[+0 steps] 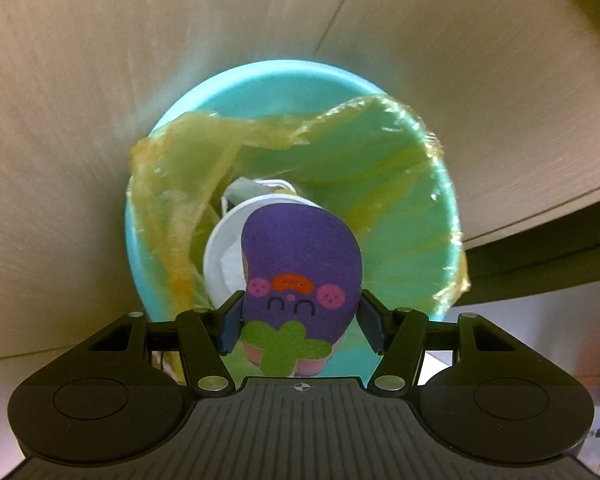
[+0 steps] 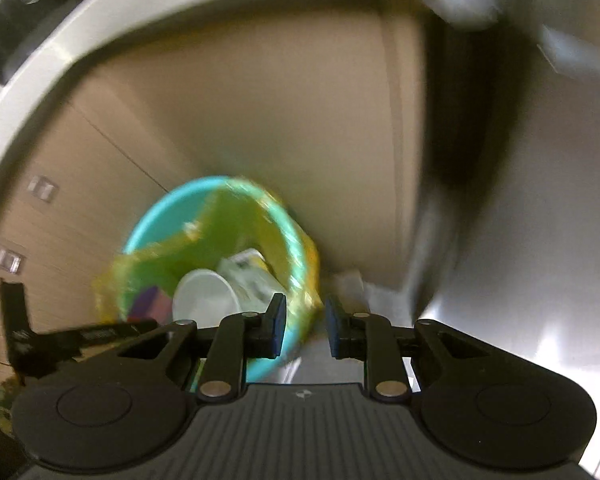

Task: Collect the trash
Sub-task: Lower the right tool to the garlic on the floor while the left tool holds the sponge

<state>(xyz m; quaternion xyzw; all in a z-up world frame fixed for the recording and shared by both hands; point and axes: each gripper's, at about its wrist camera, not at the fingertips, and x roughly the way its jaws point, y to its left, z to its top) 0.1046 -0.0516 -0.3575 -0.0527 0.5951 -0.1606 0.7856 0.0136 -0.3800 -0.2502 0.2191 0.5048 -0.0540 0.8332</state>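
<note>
My left gripper (image 1: 298,322) is shut on a purple eggplant-shaped sponge (image 1: 300,268) with a cartoon face and green leaves, held over the teal trash bin (image 1: 260,84). The bin has a yellow plastic liner (image 1: 180,184) and holds a white paper cup (image 1: 224,256). In the right wrist view the bin (image 2: 152,224) sits left of centre, with the white cup (image 2: 204,296), a crumpled wrapper (image 2: 248,272) and the purple sponge (image 2: 148,300) visible. My right gripper (image 2: 305,328) is open and empty, above the bin's right rim.
Beige wood-grain cabinet panels (image 1: 80,100) stand behind the bin. A white countertop edge (image 2: 100,28) curves above. A shiny metal surface (image 2: 540,220) lies to the right, with a dark gap (image 2: 460,140) beside the cabinet.
</note>
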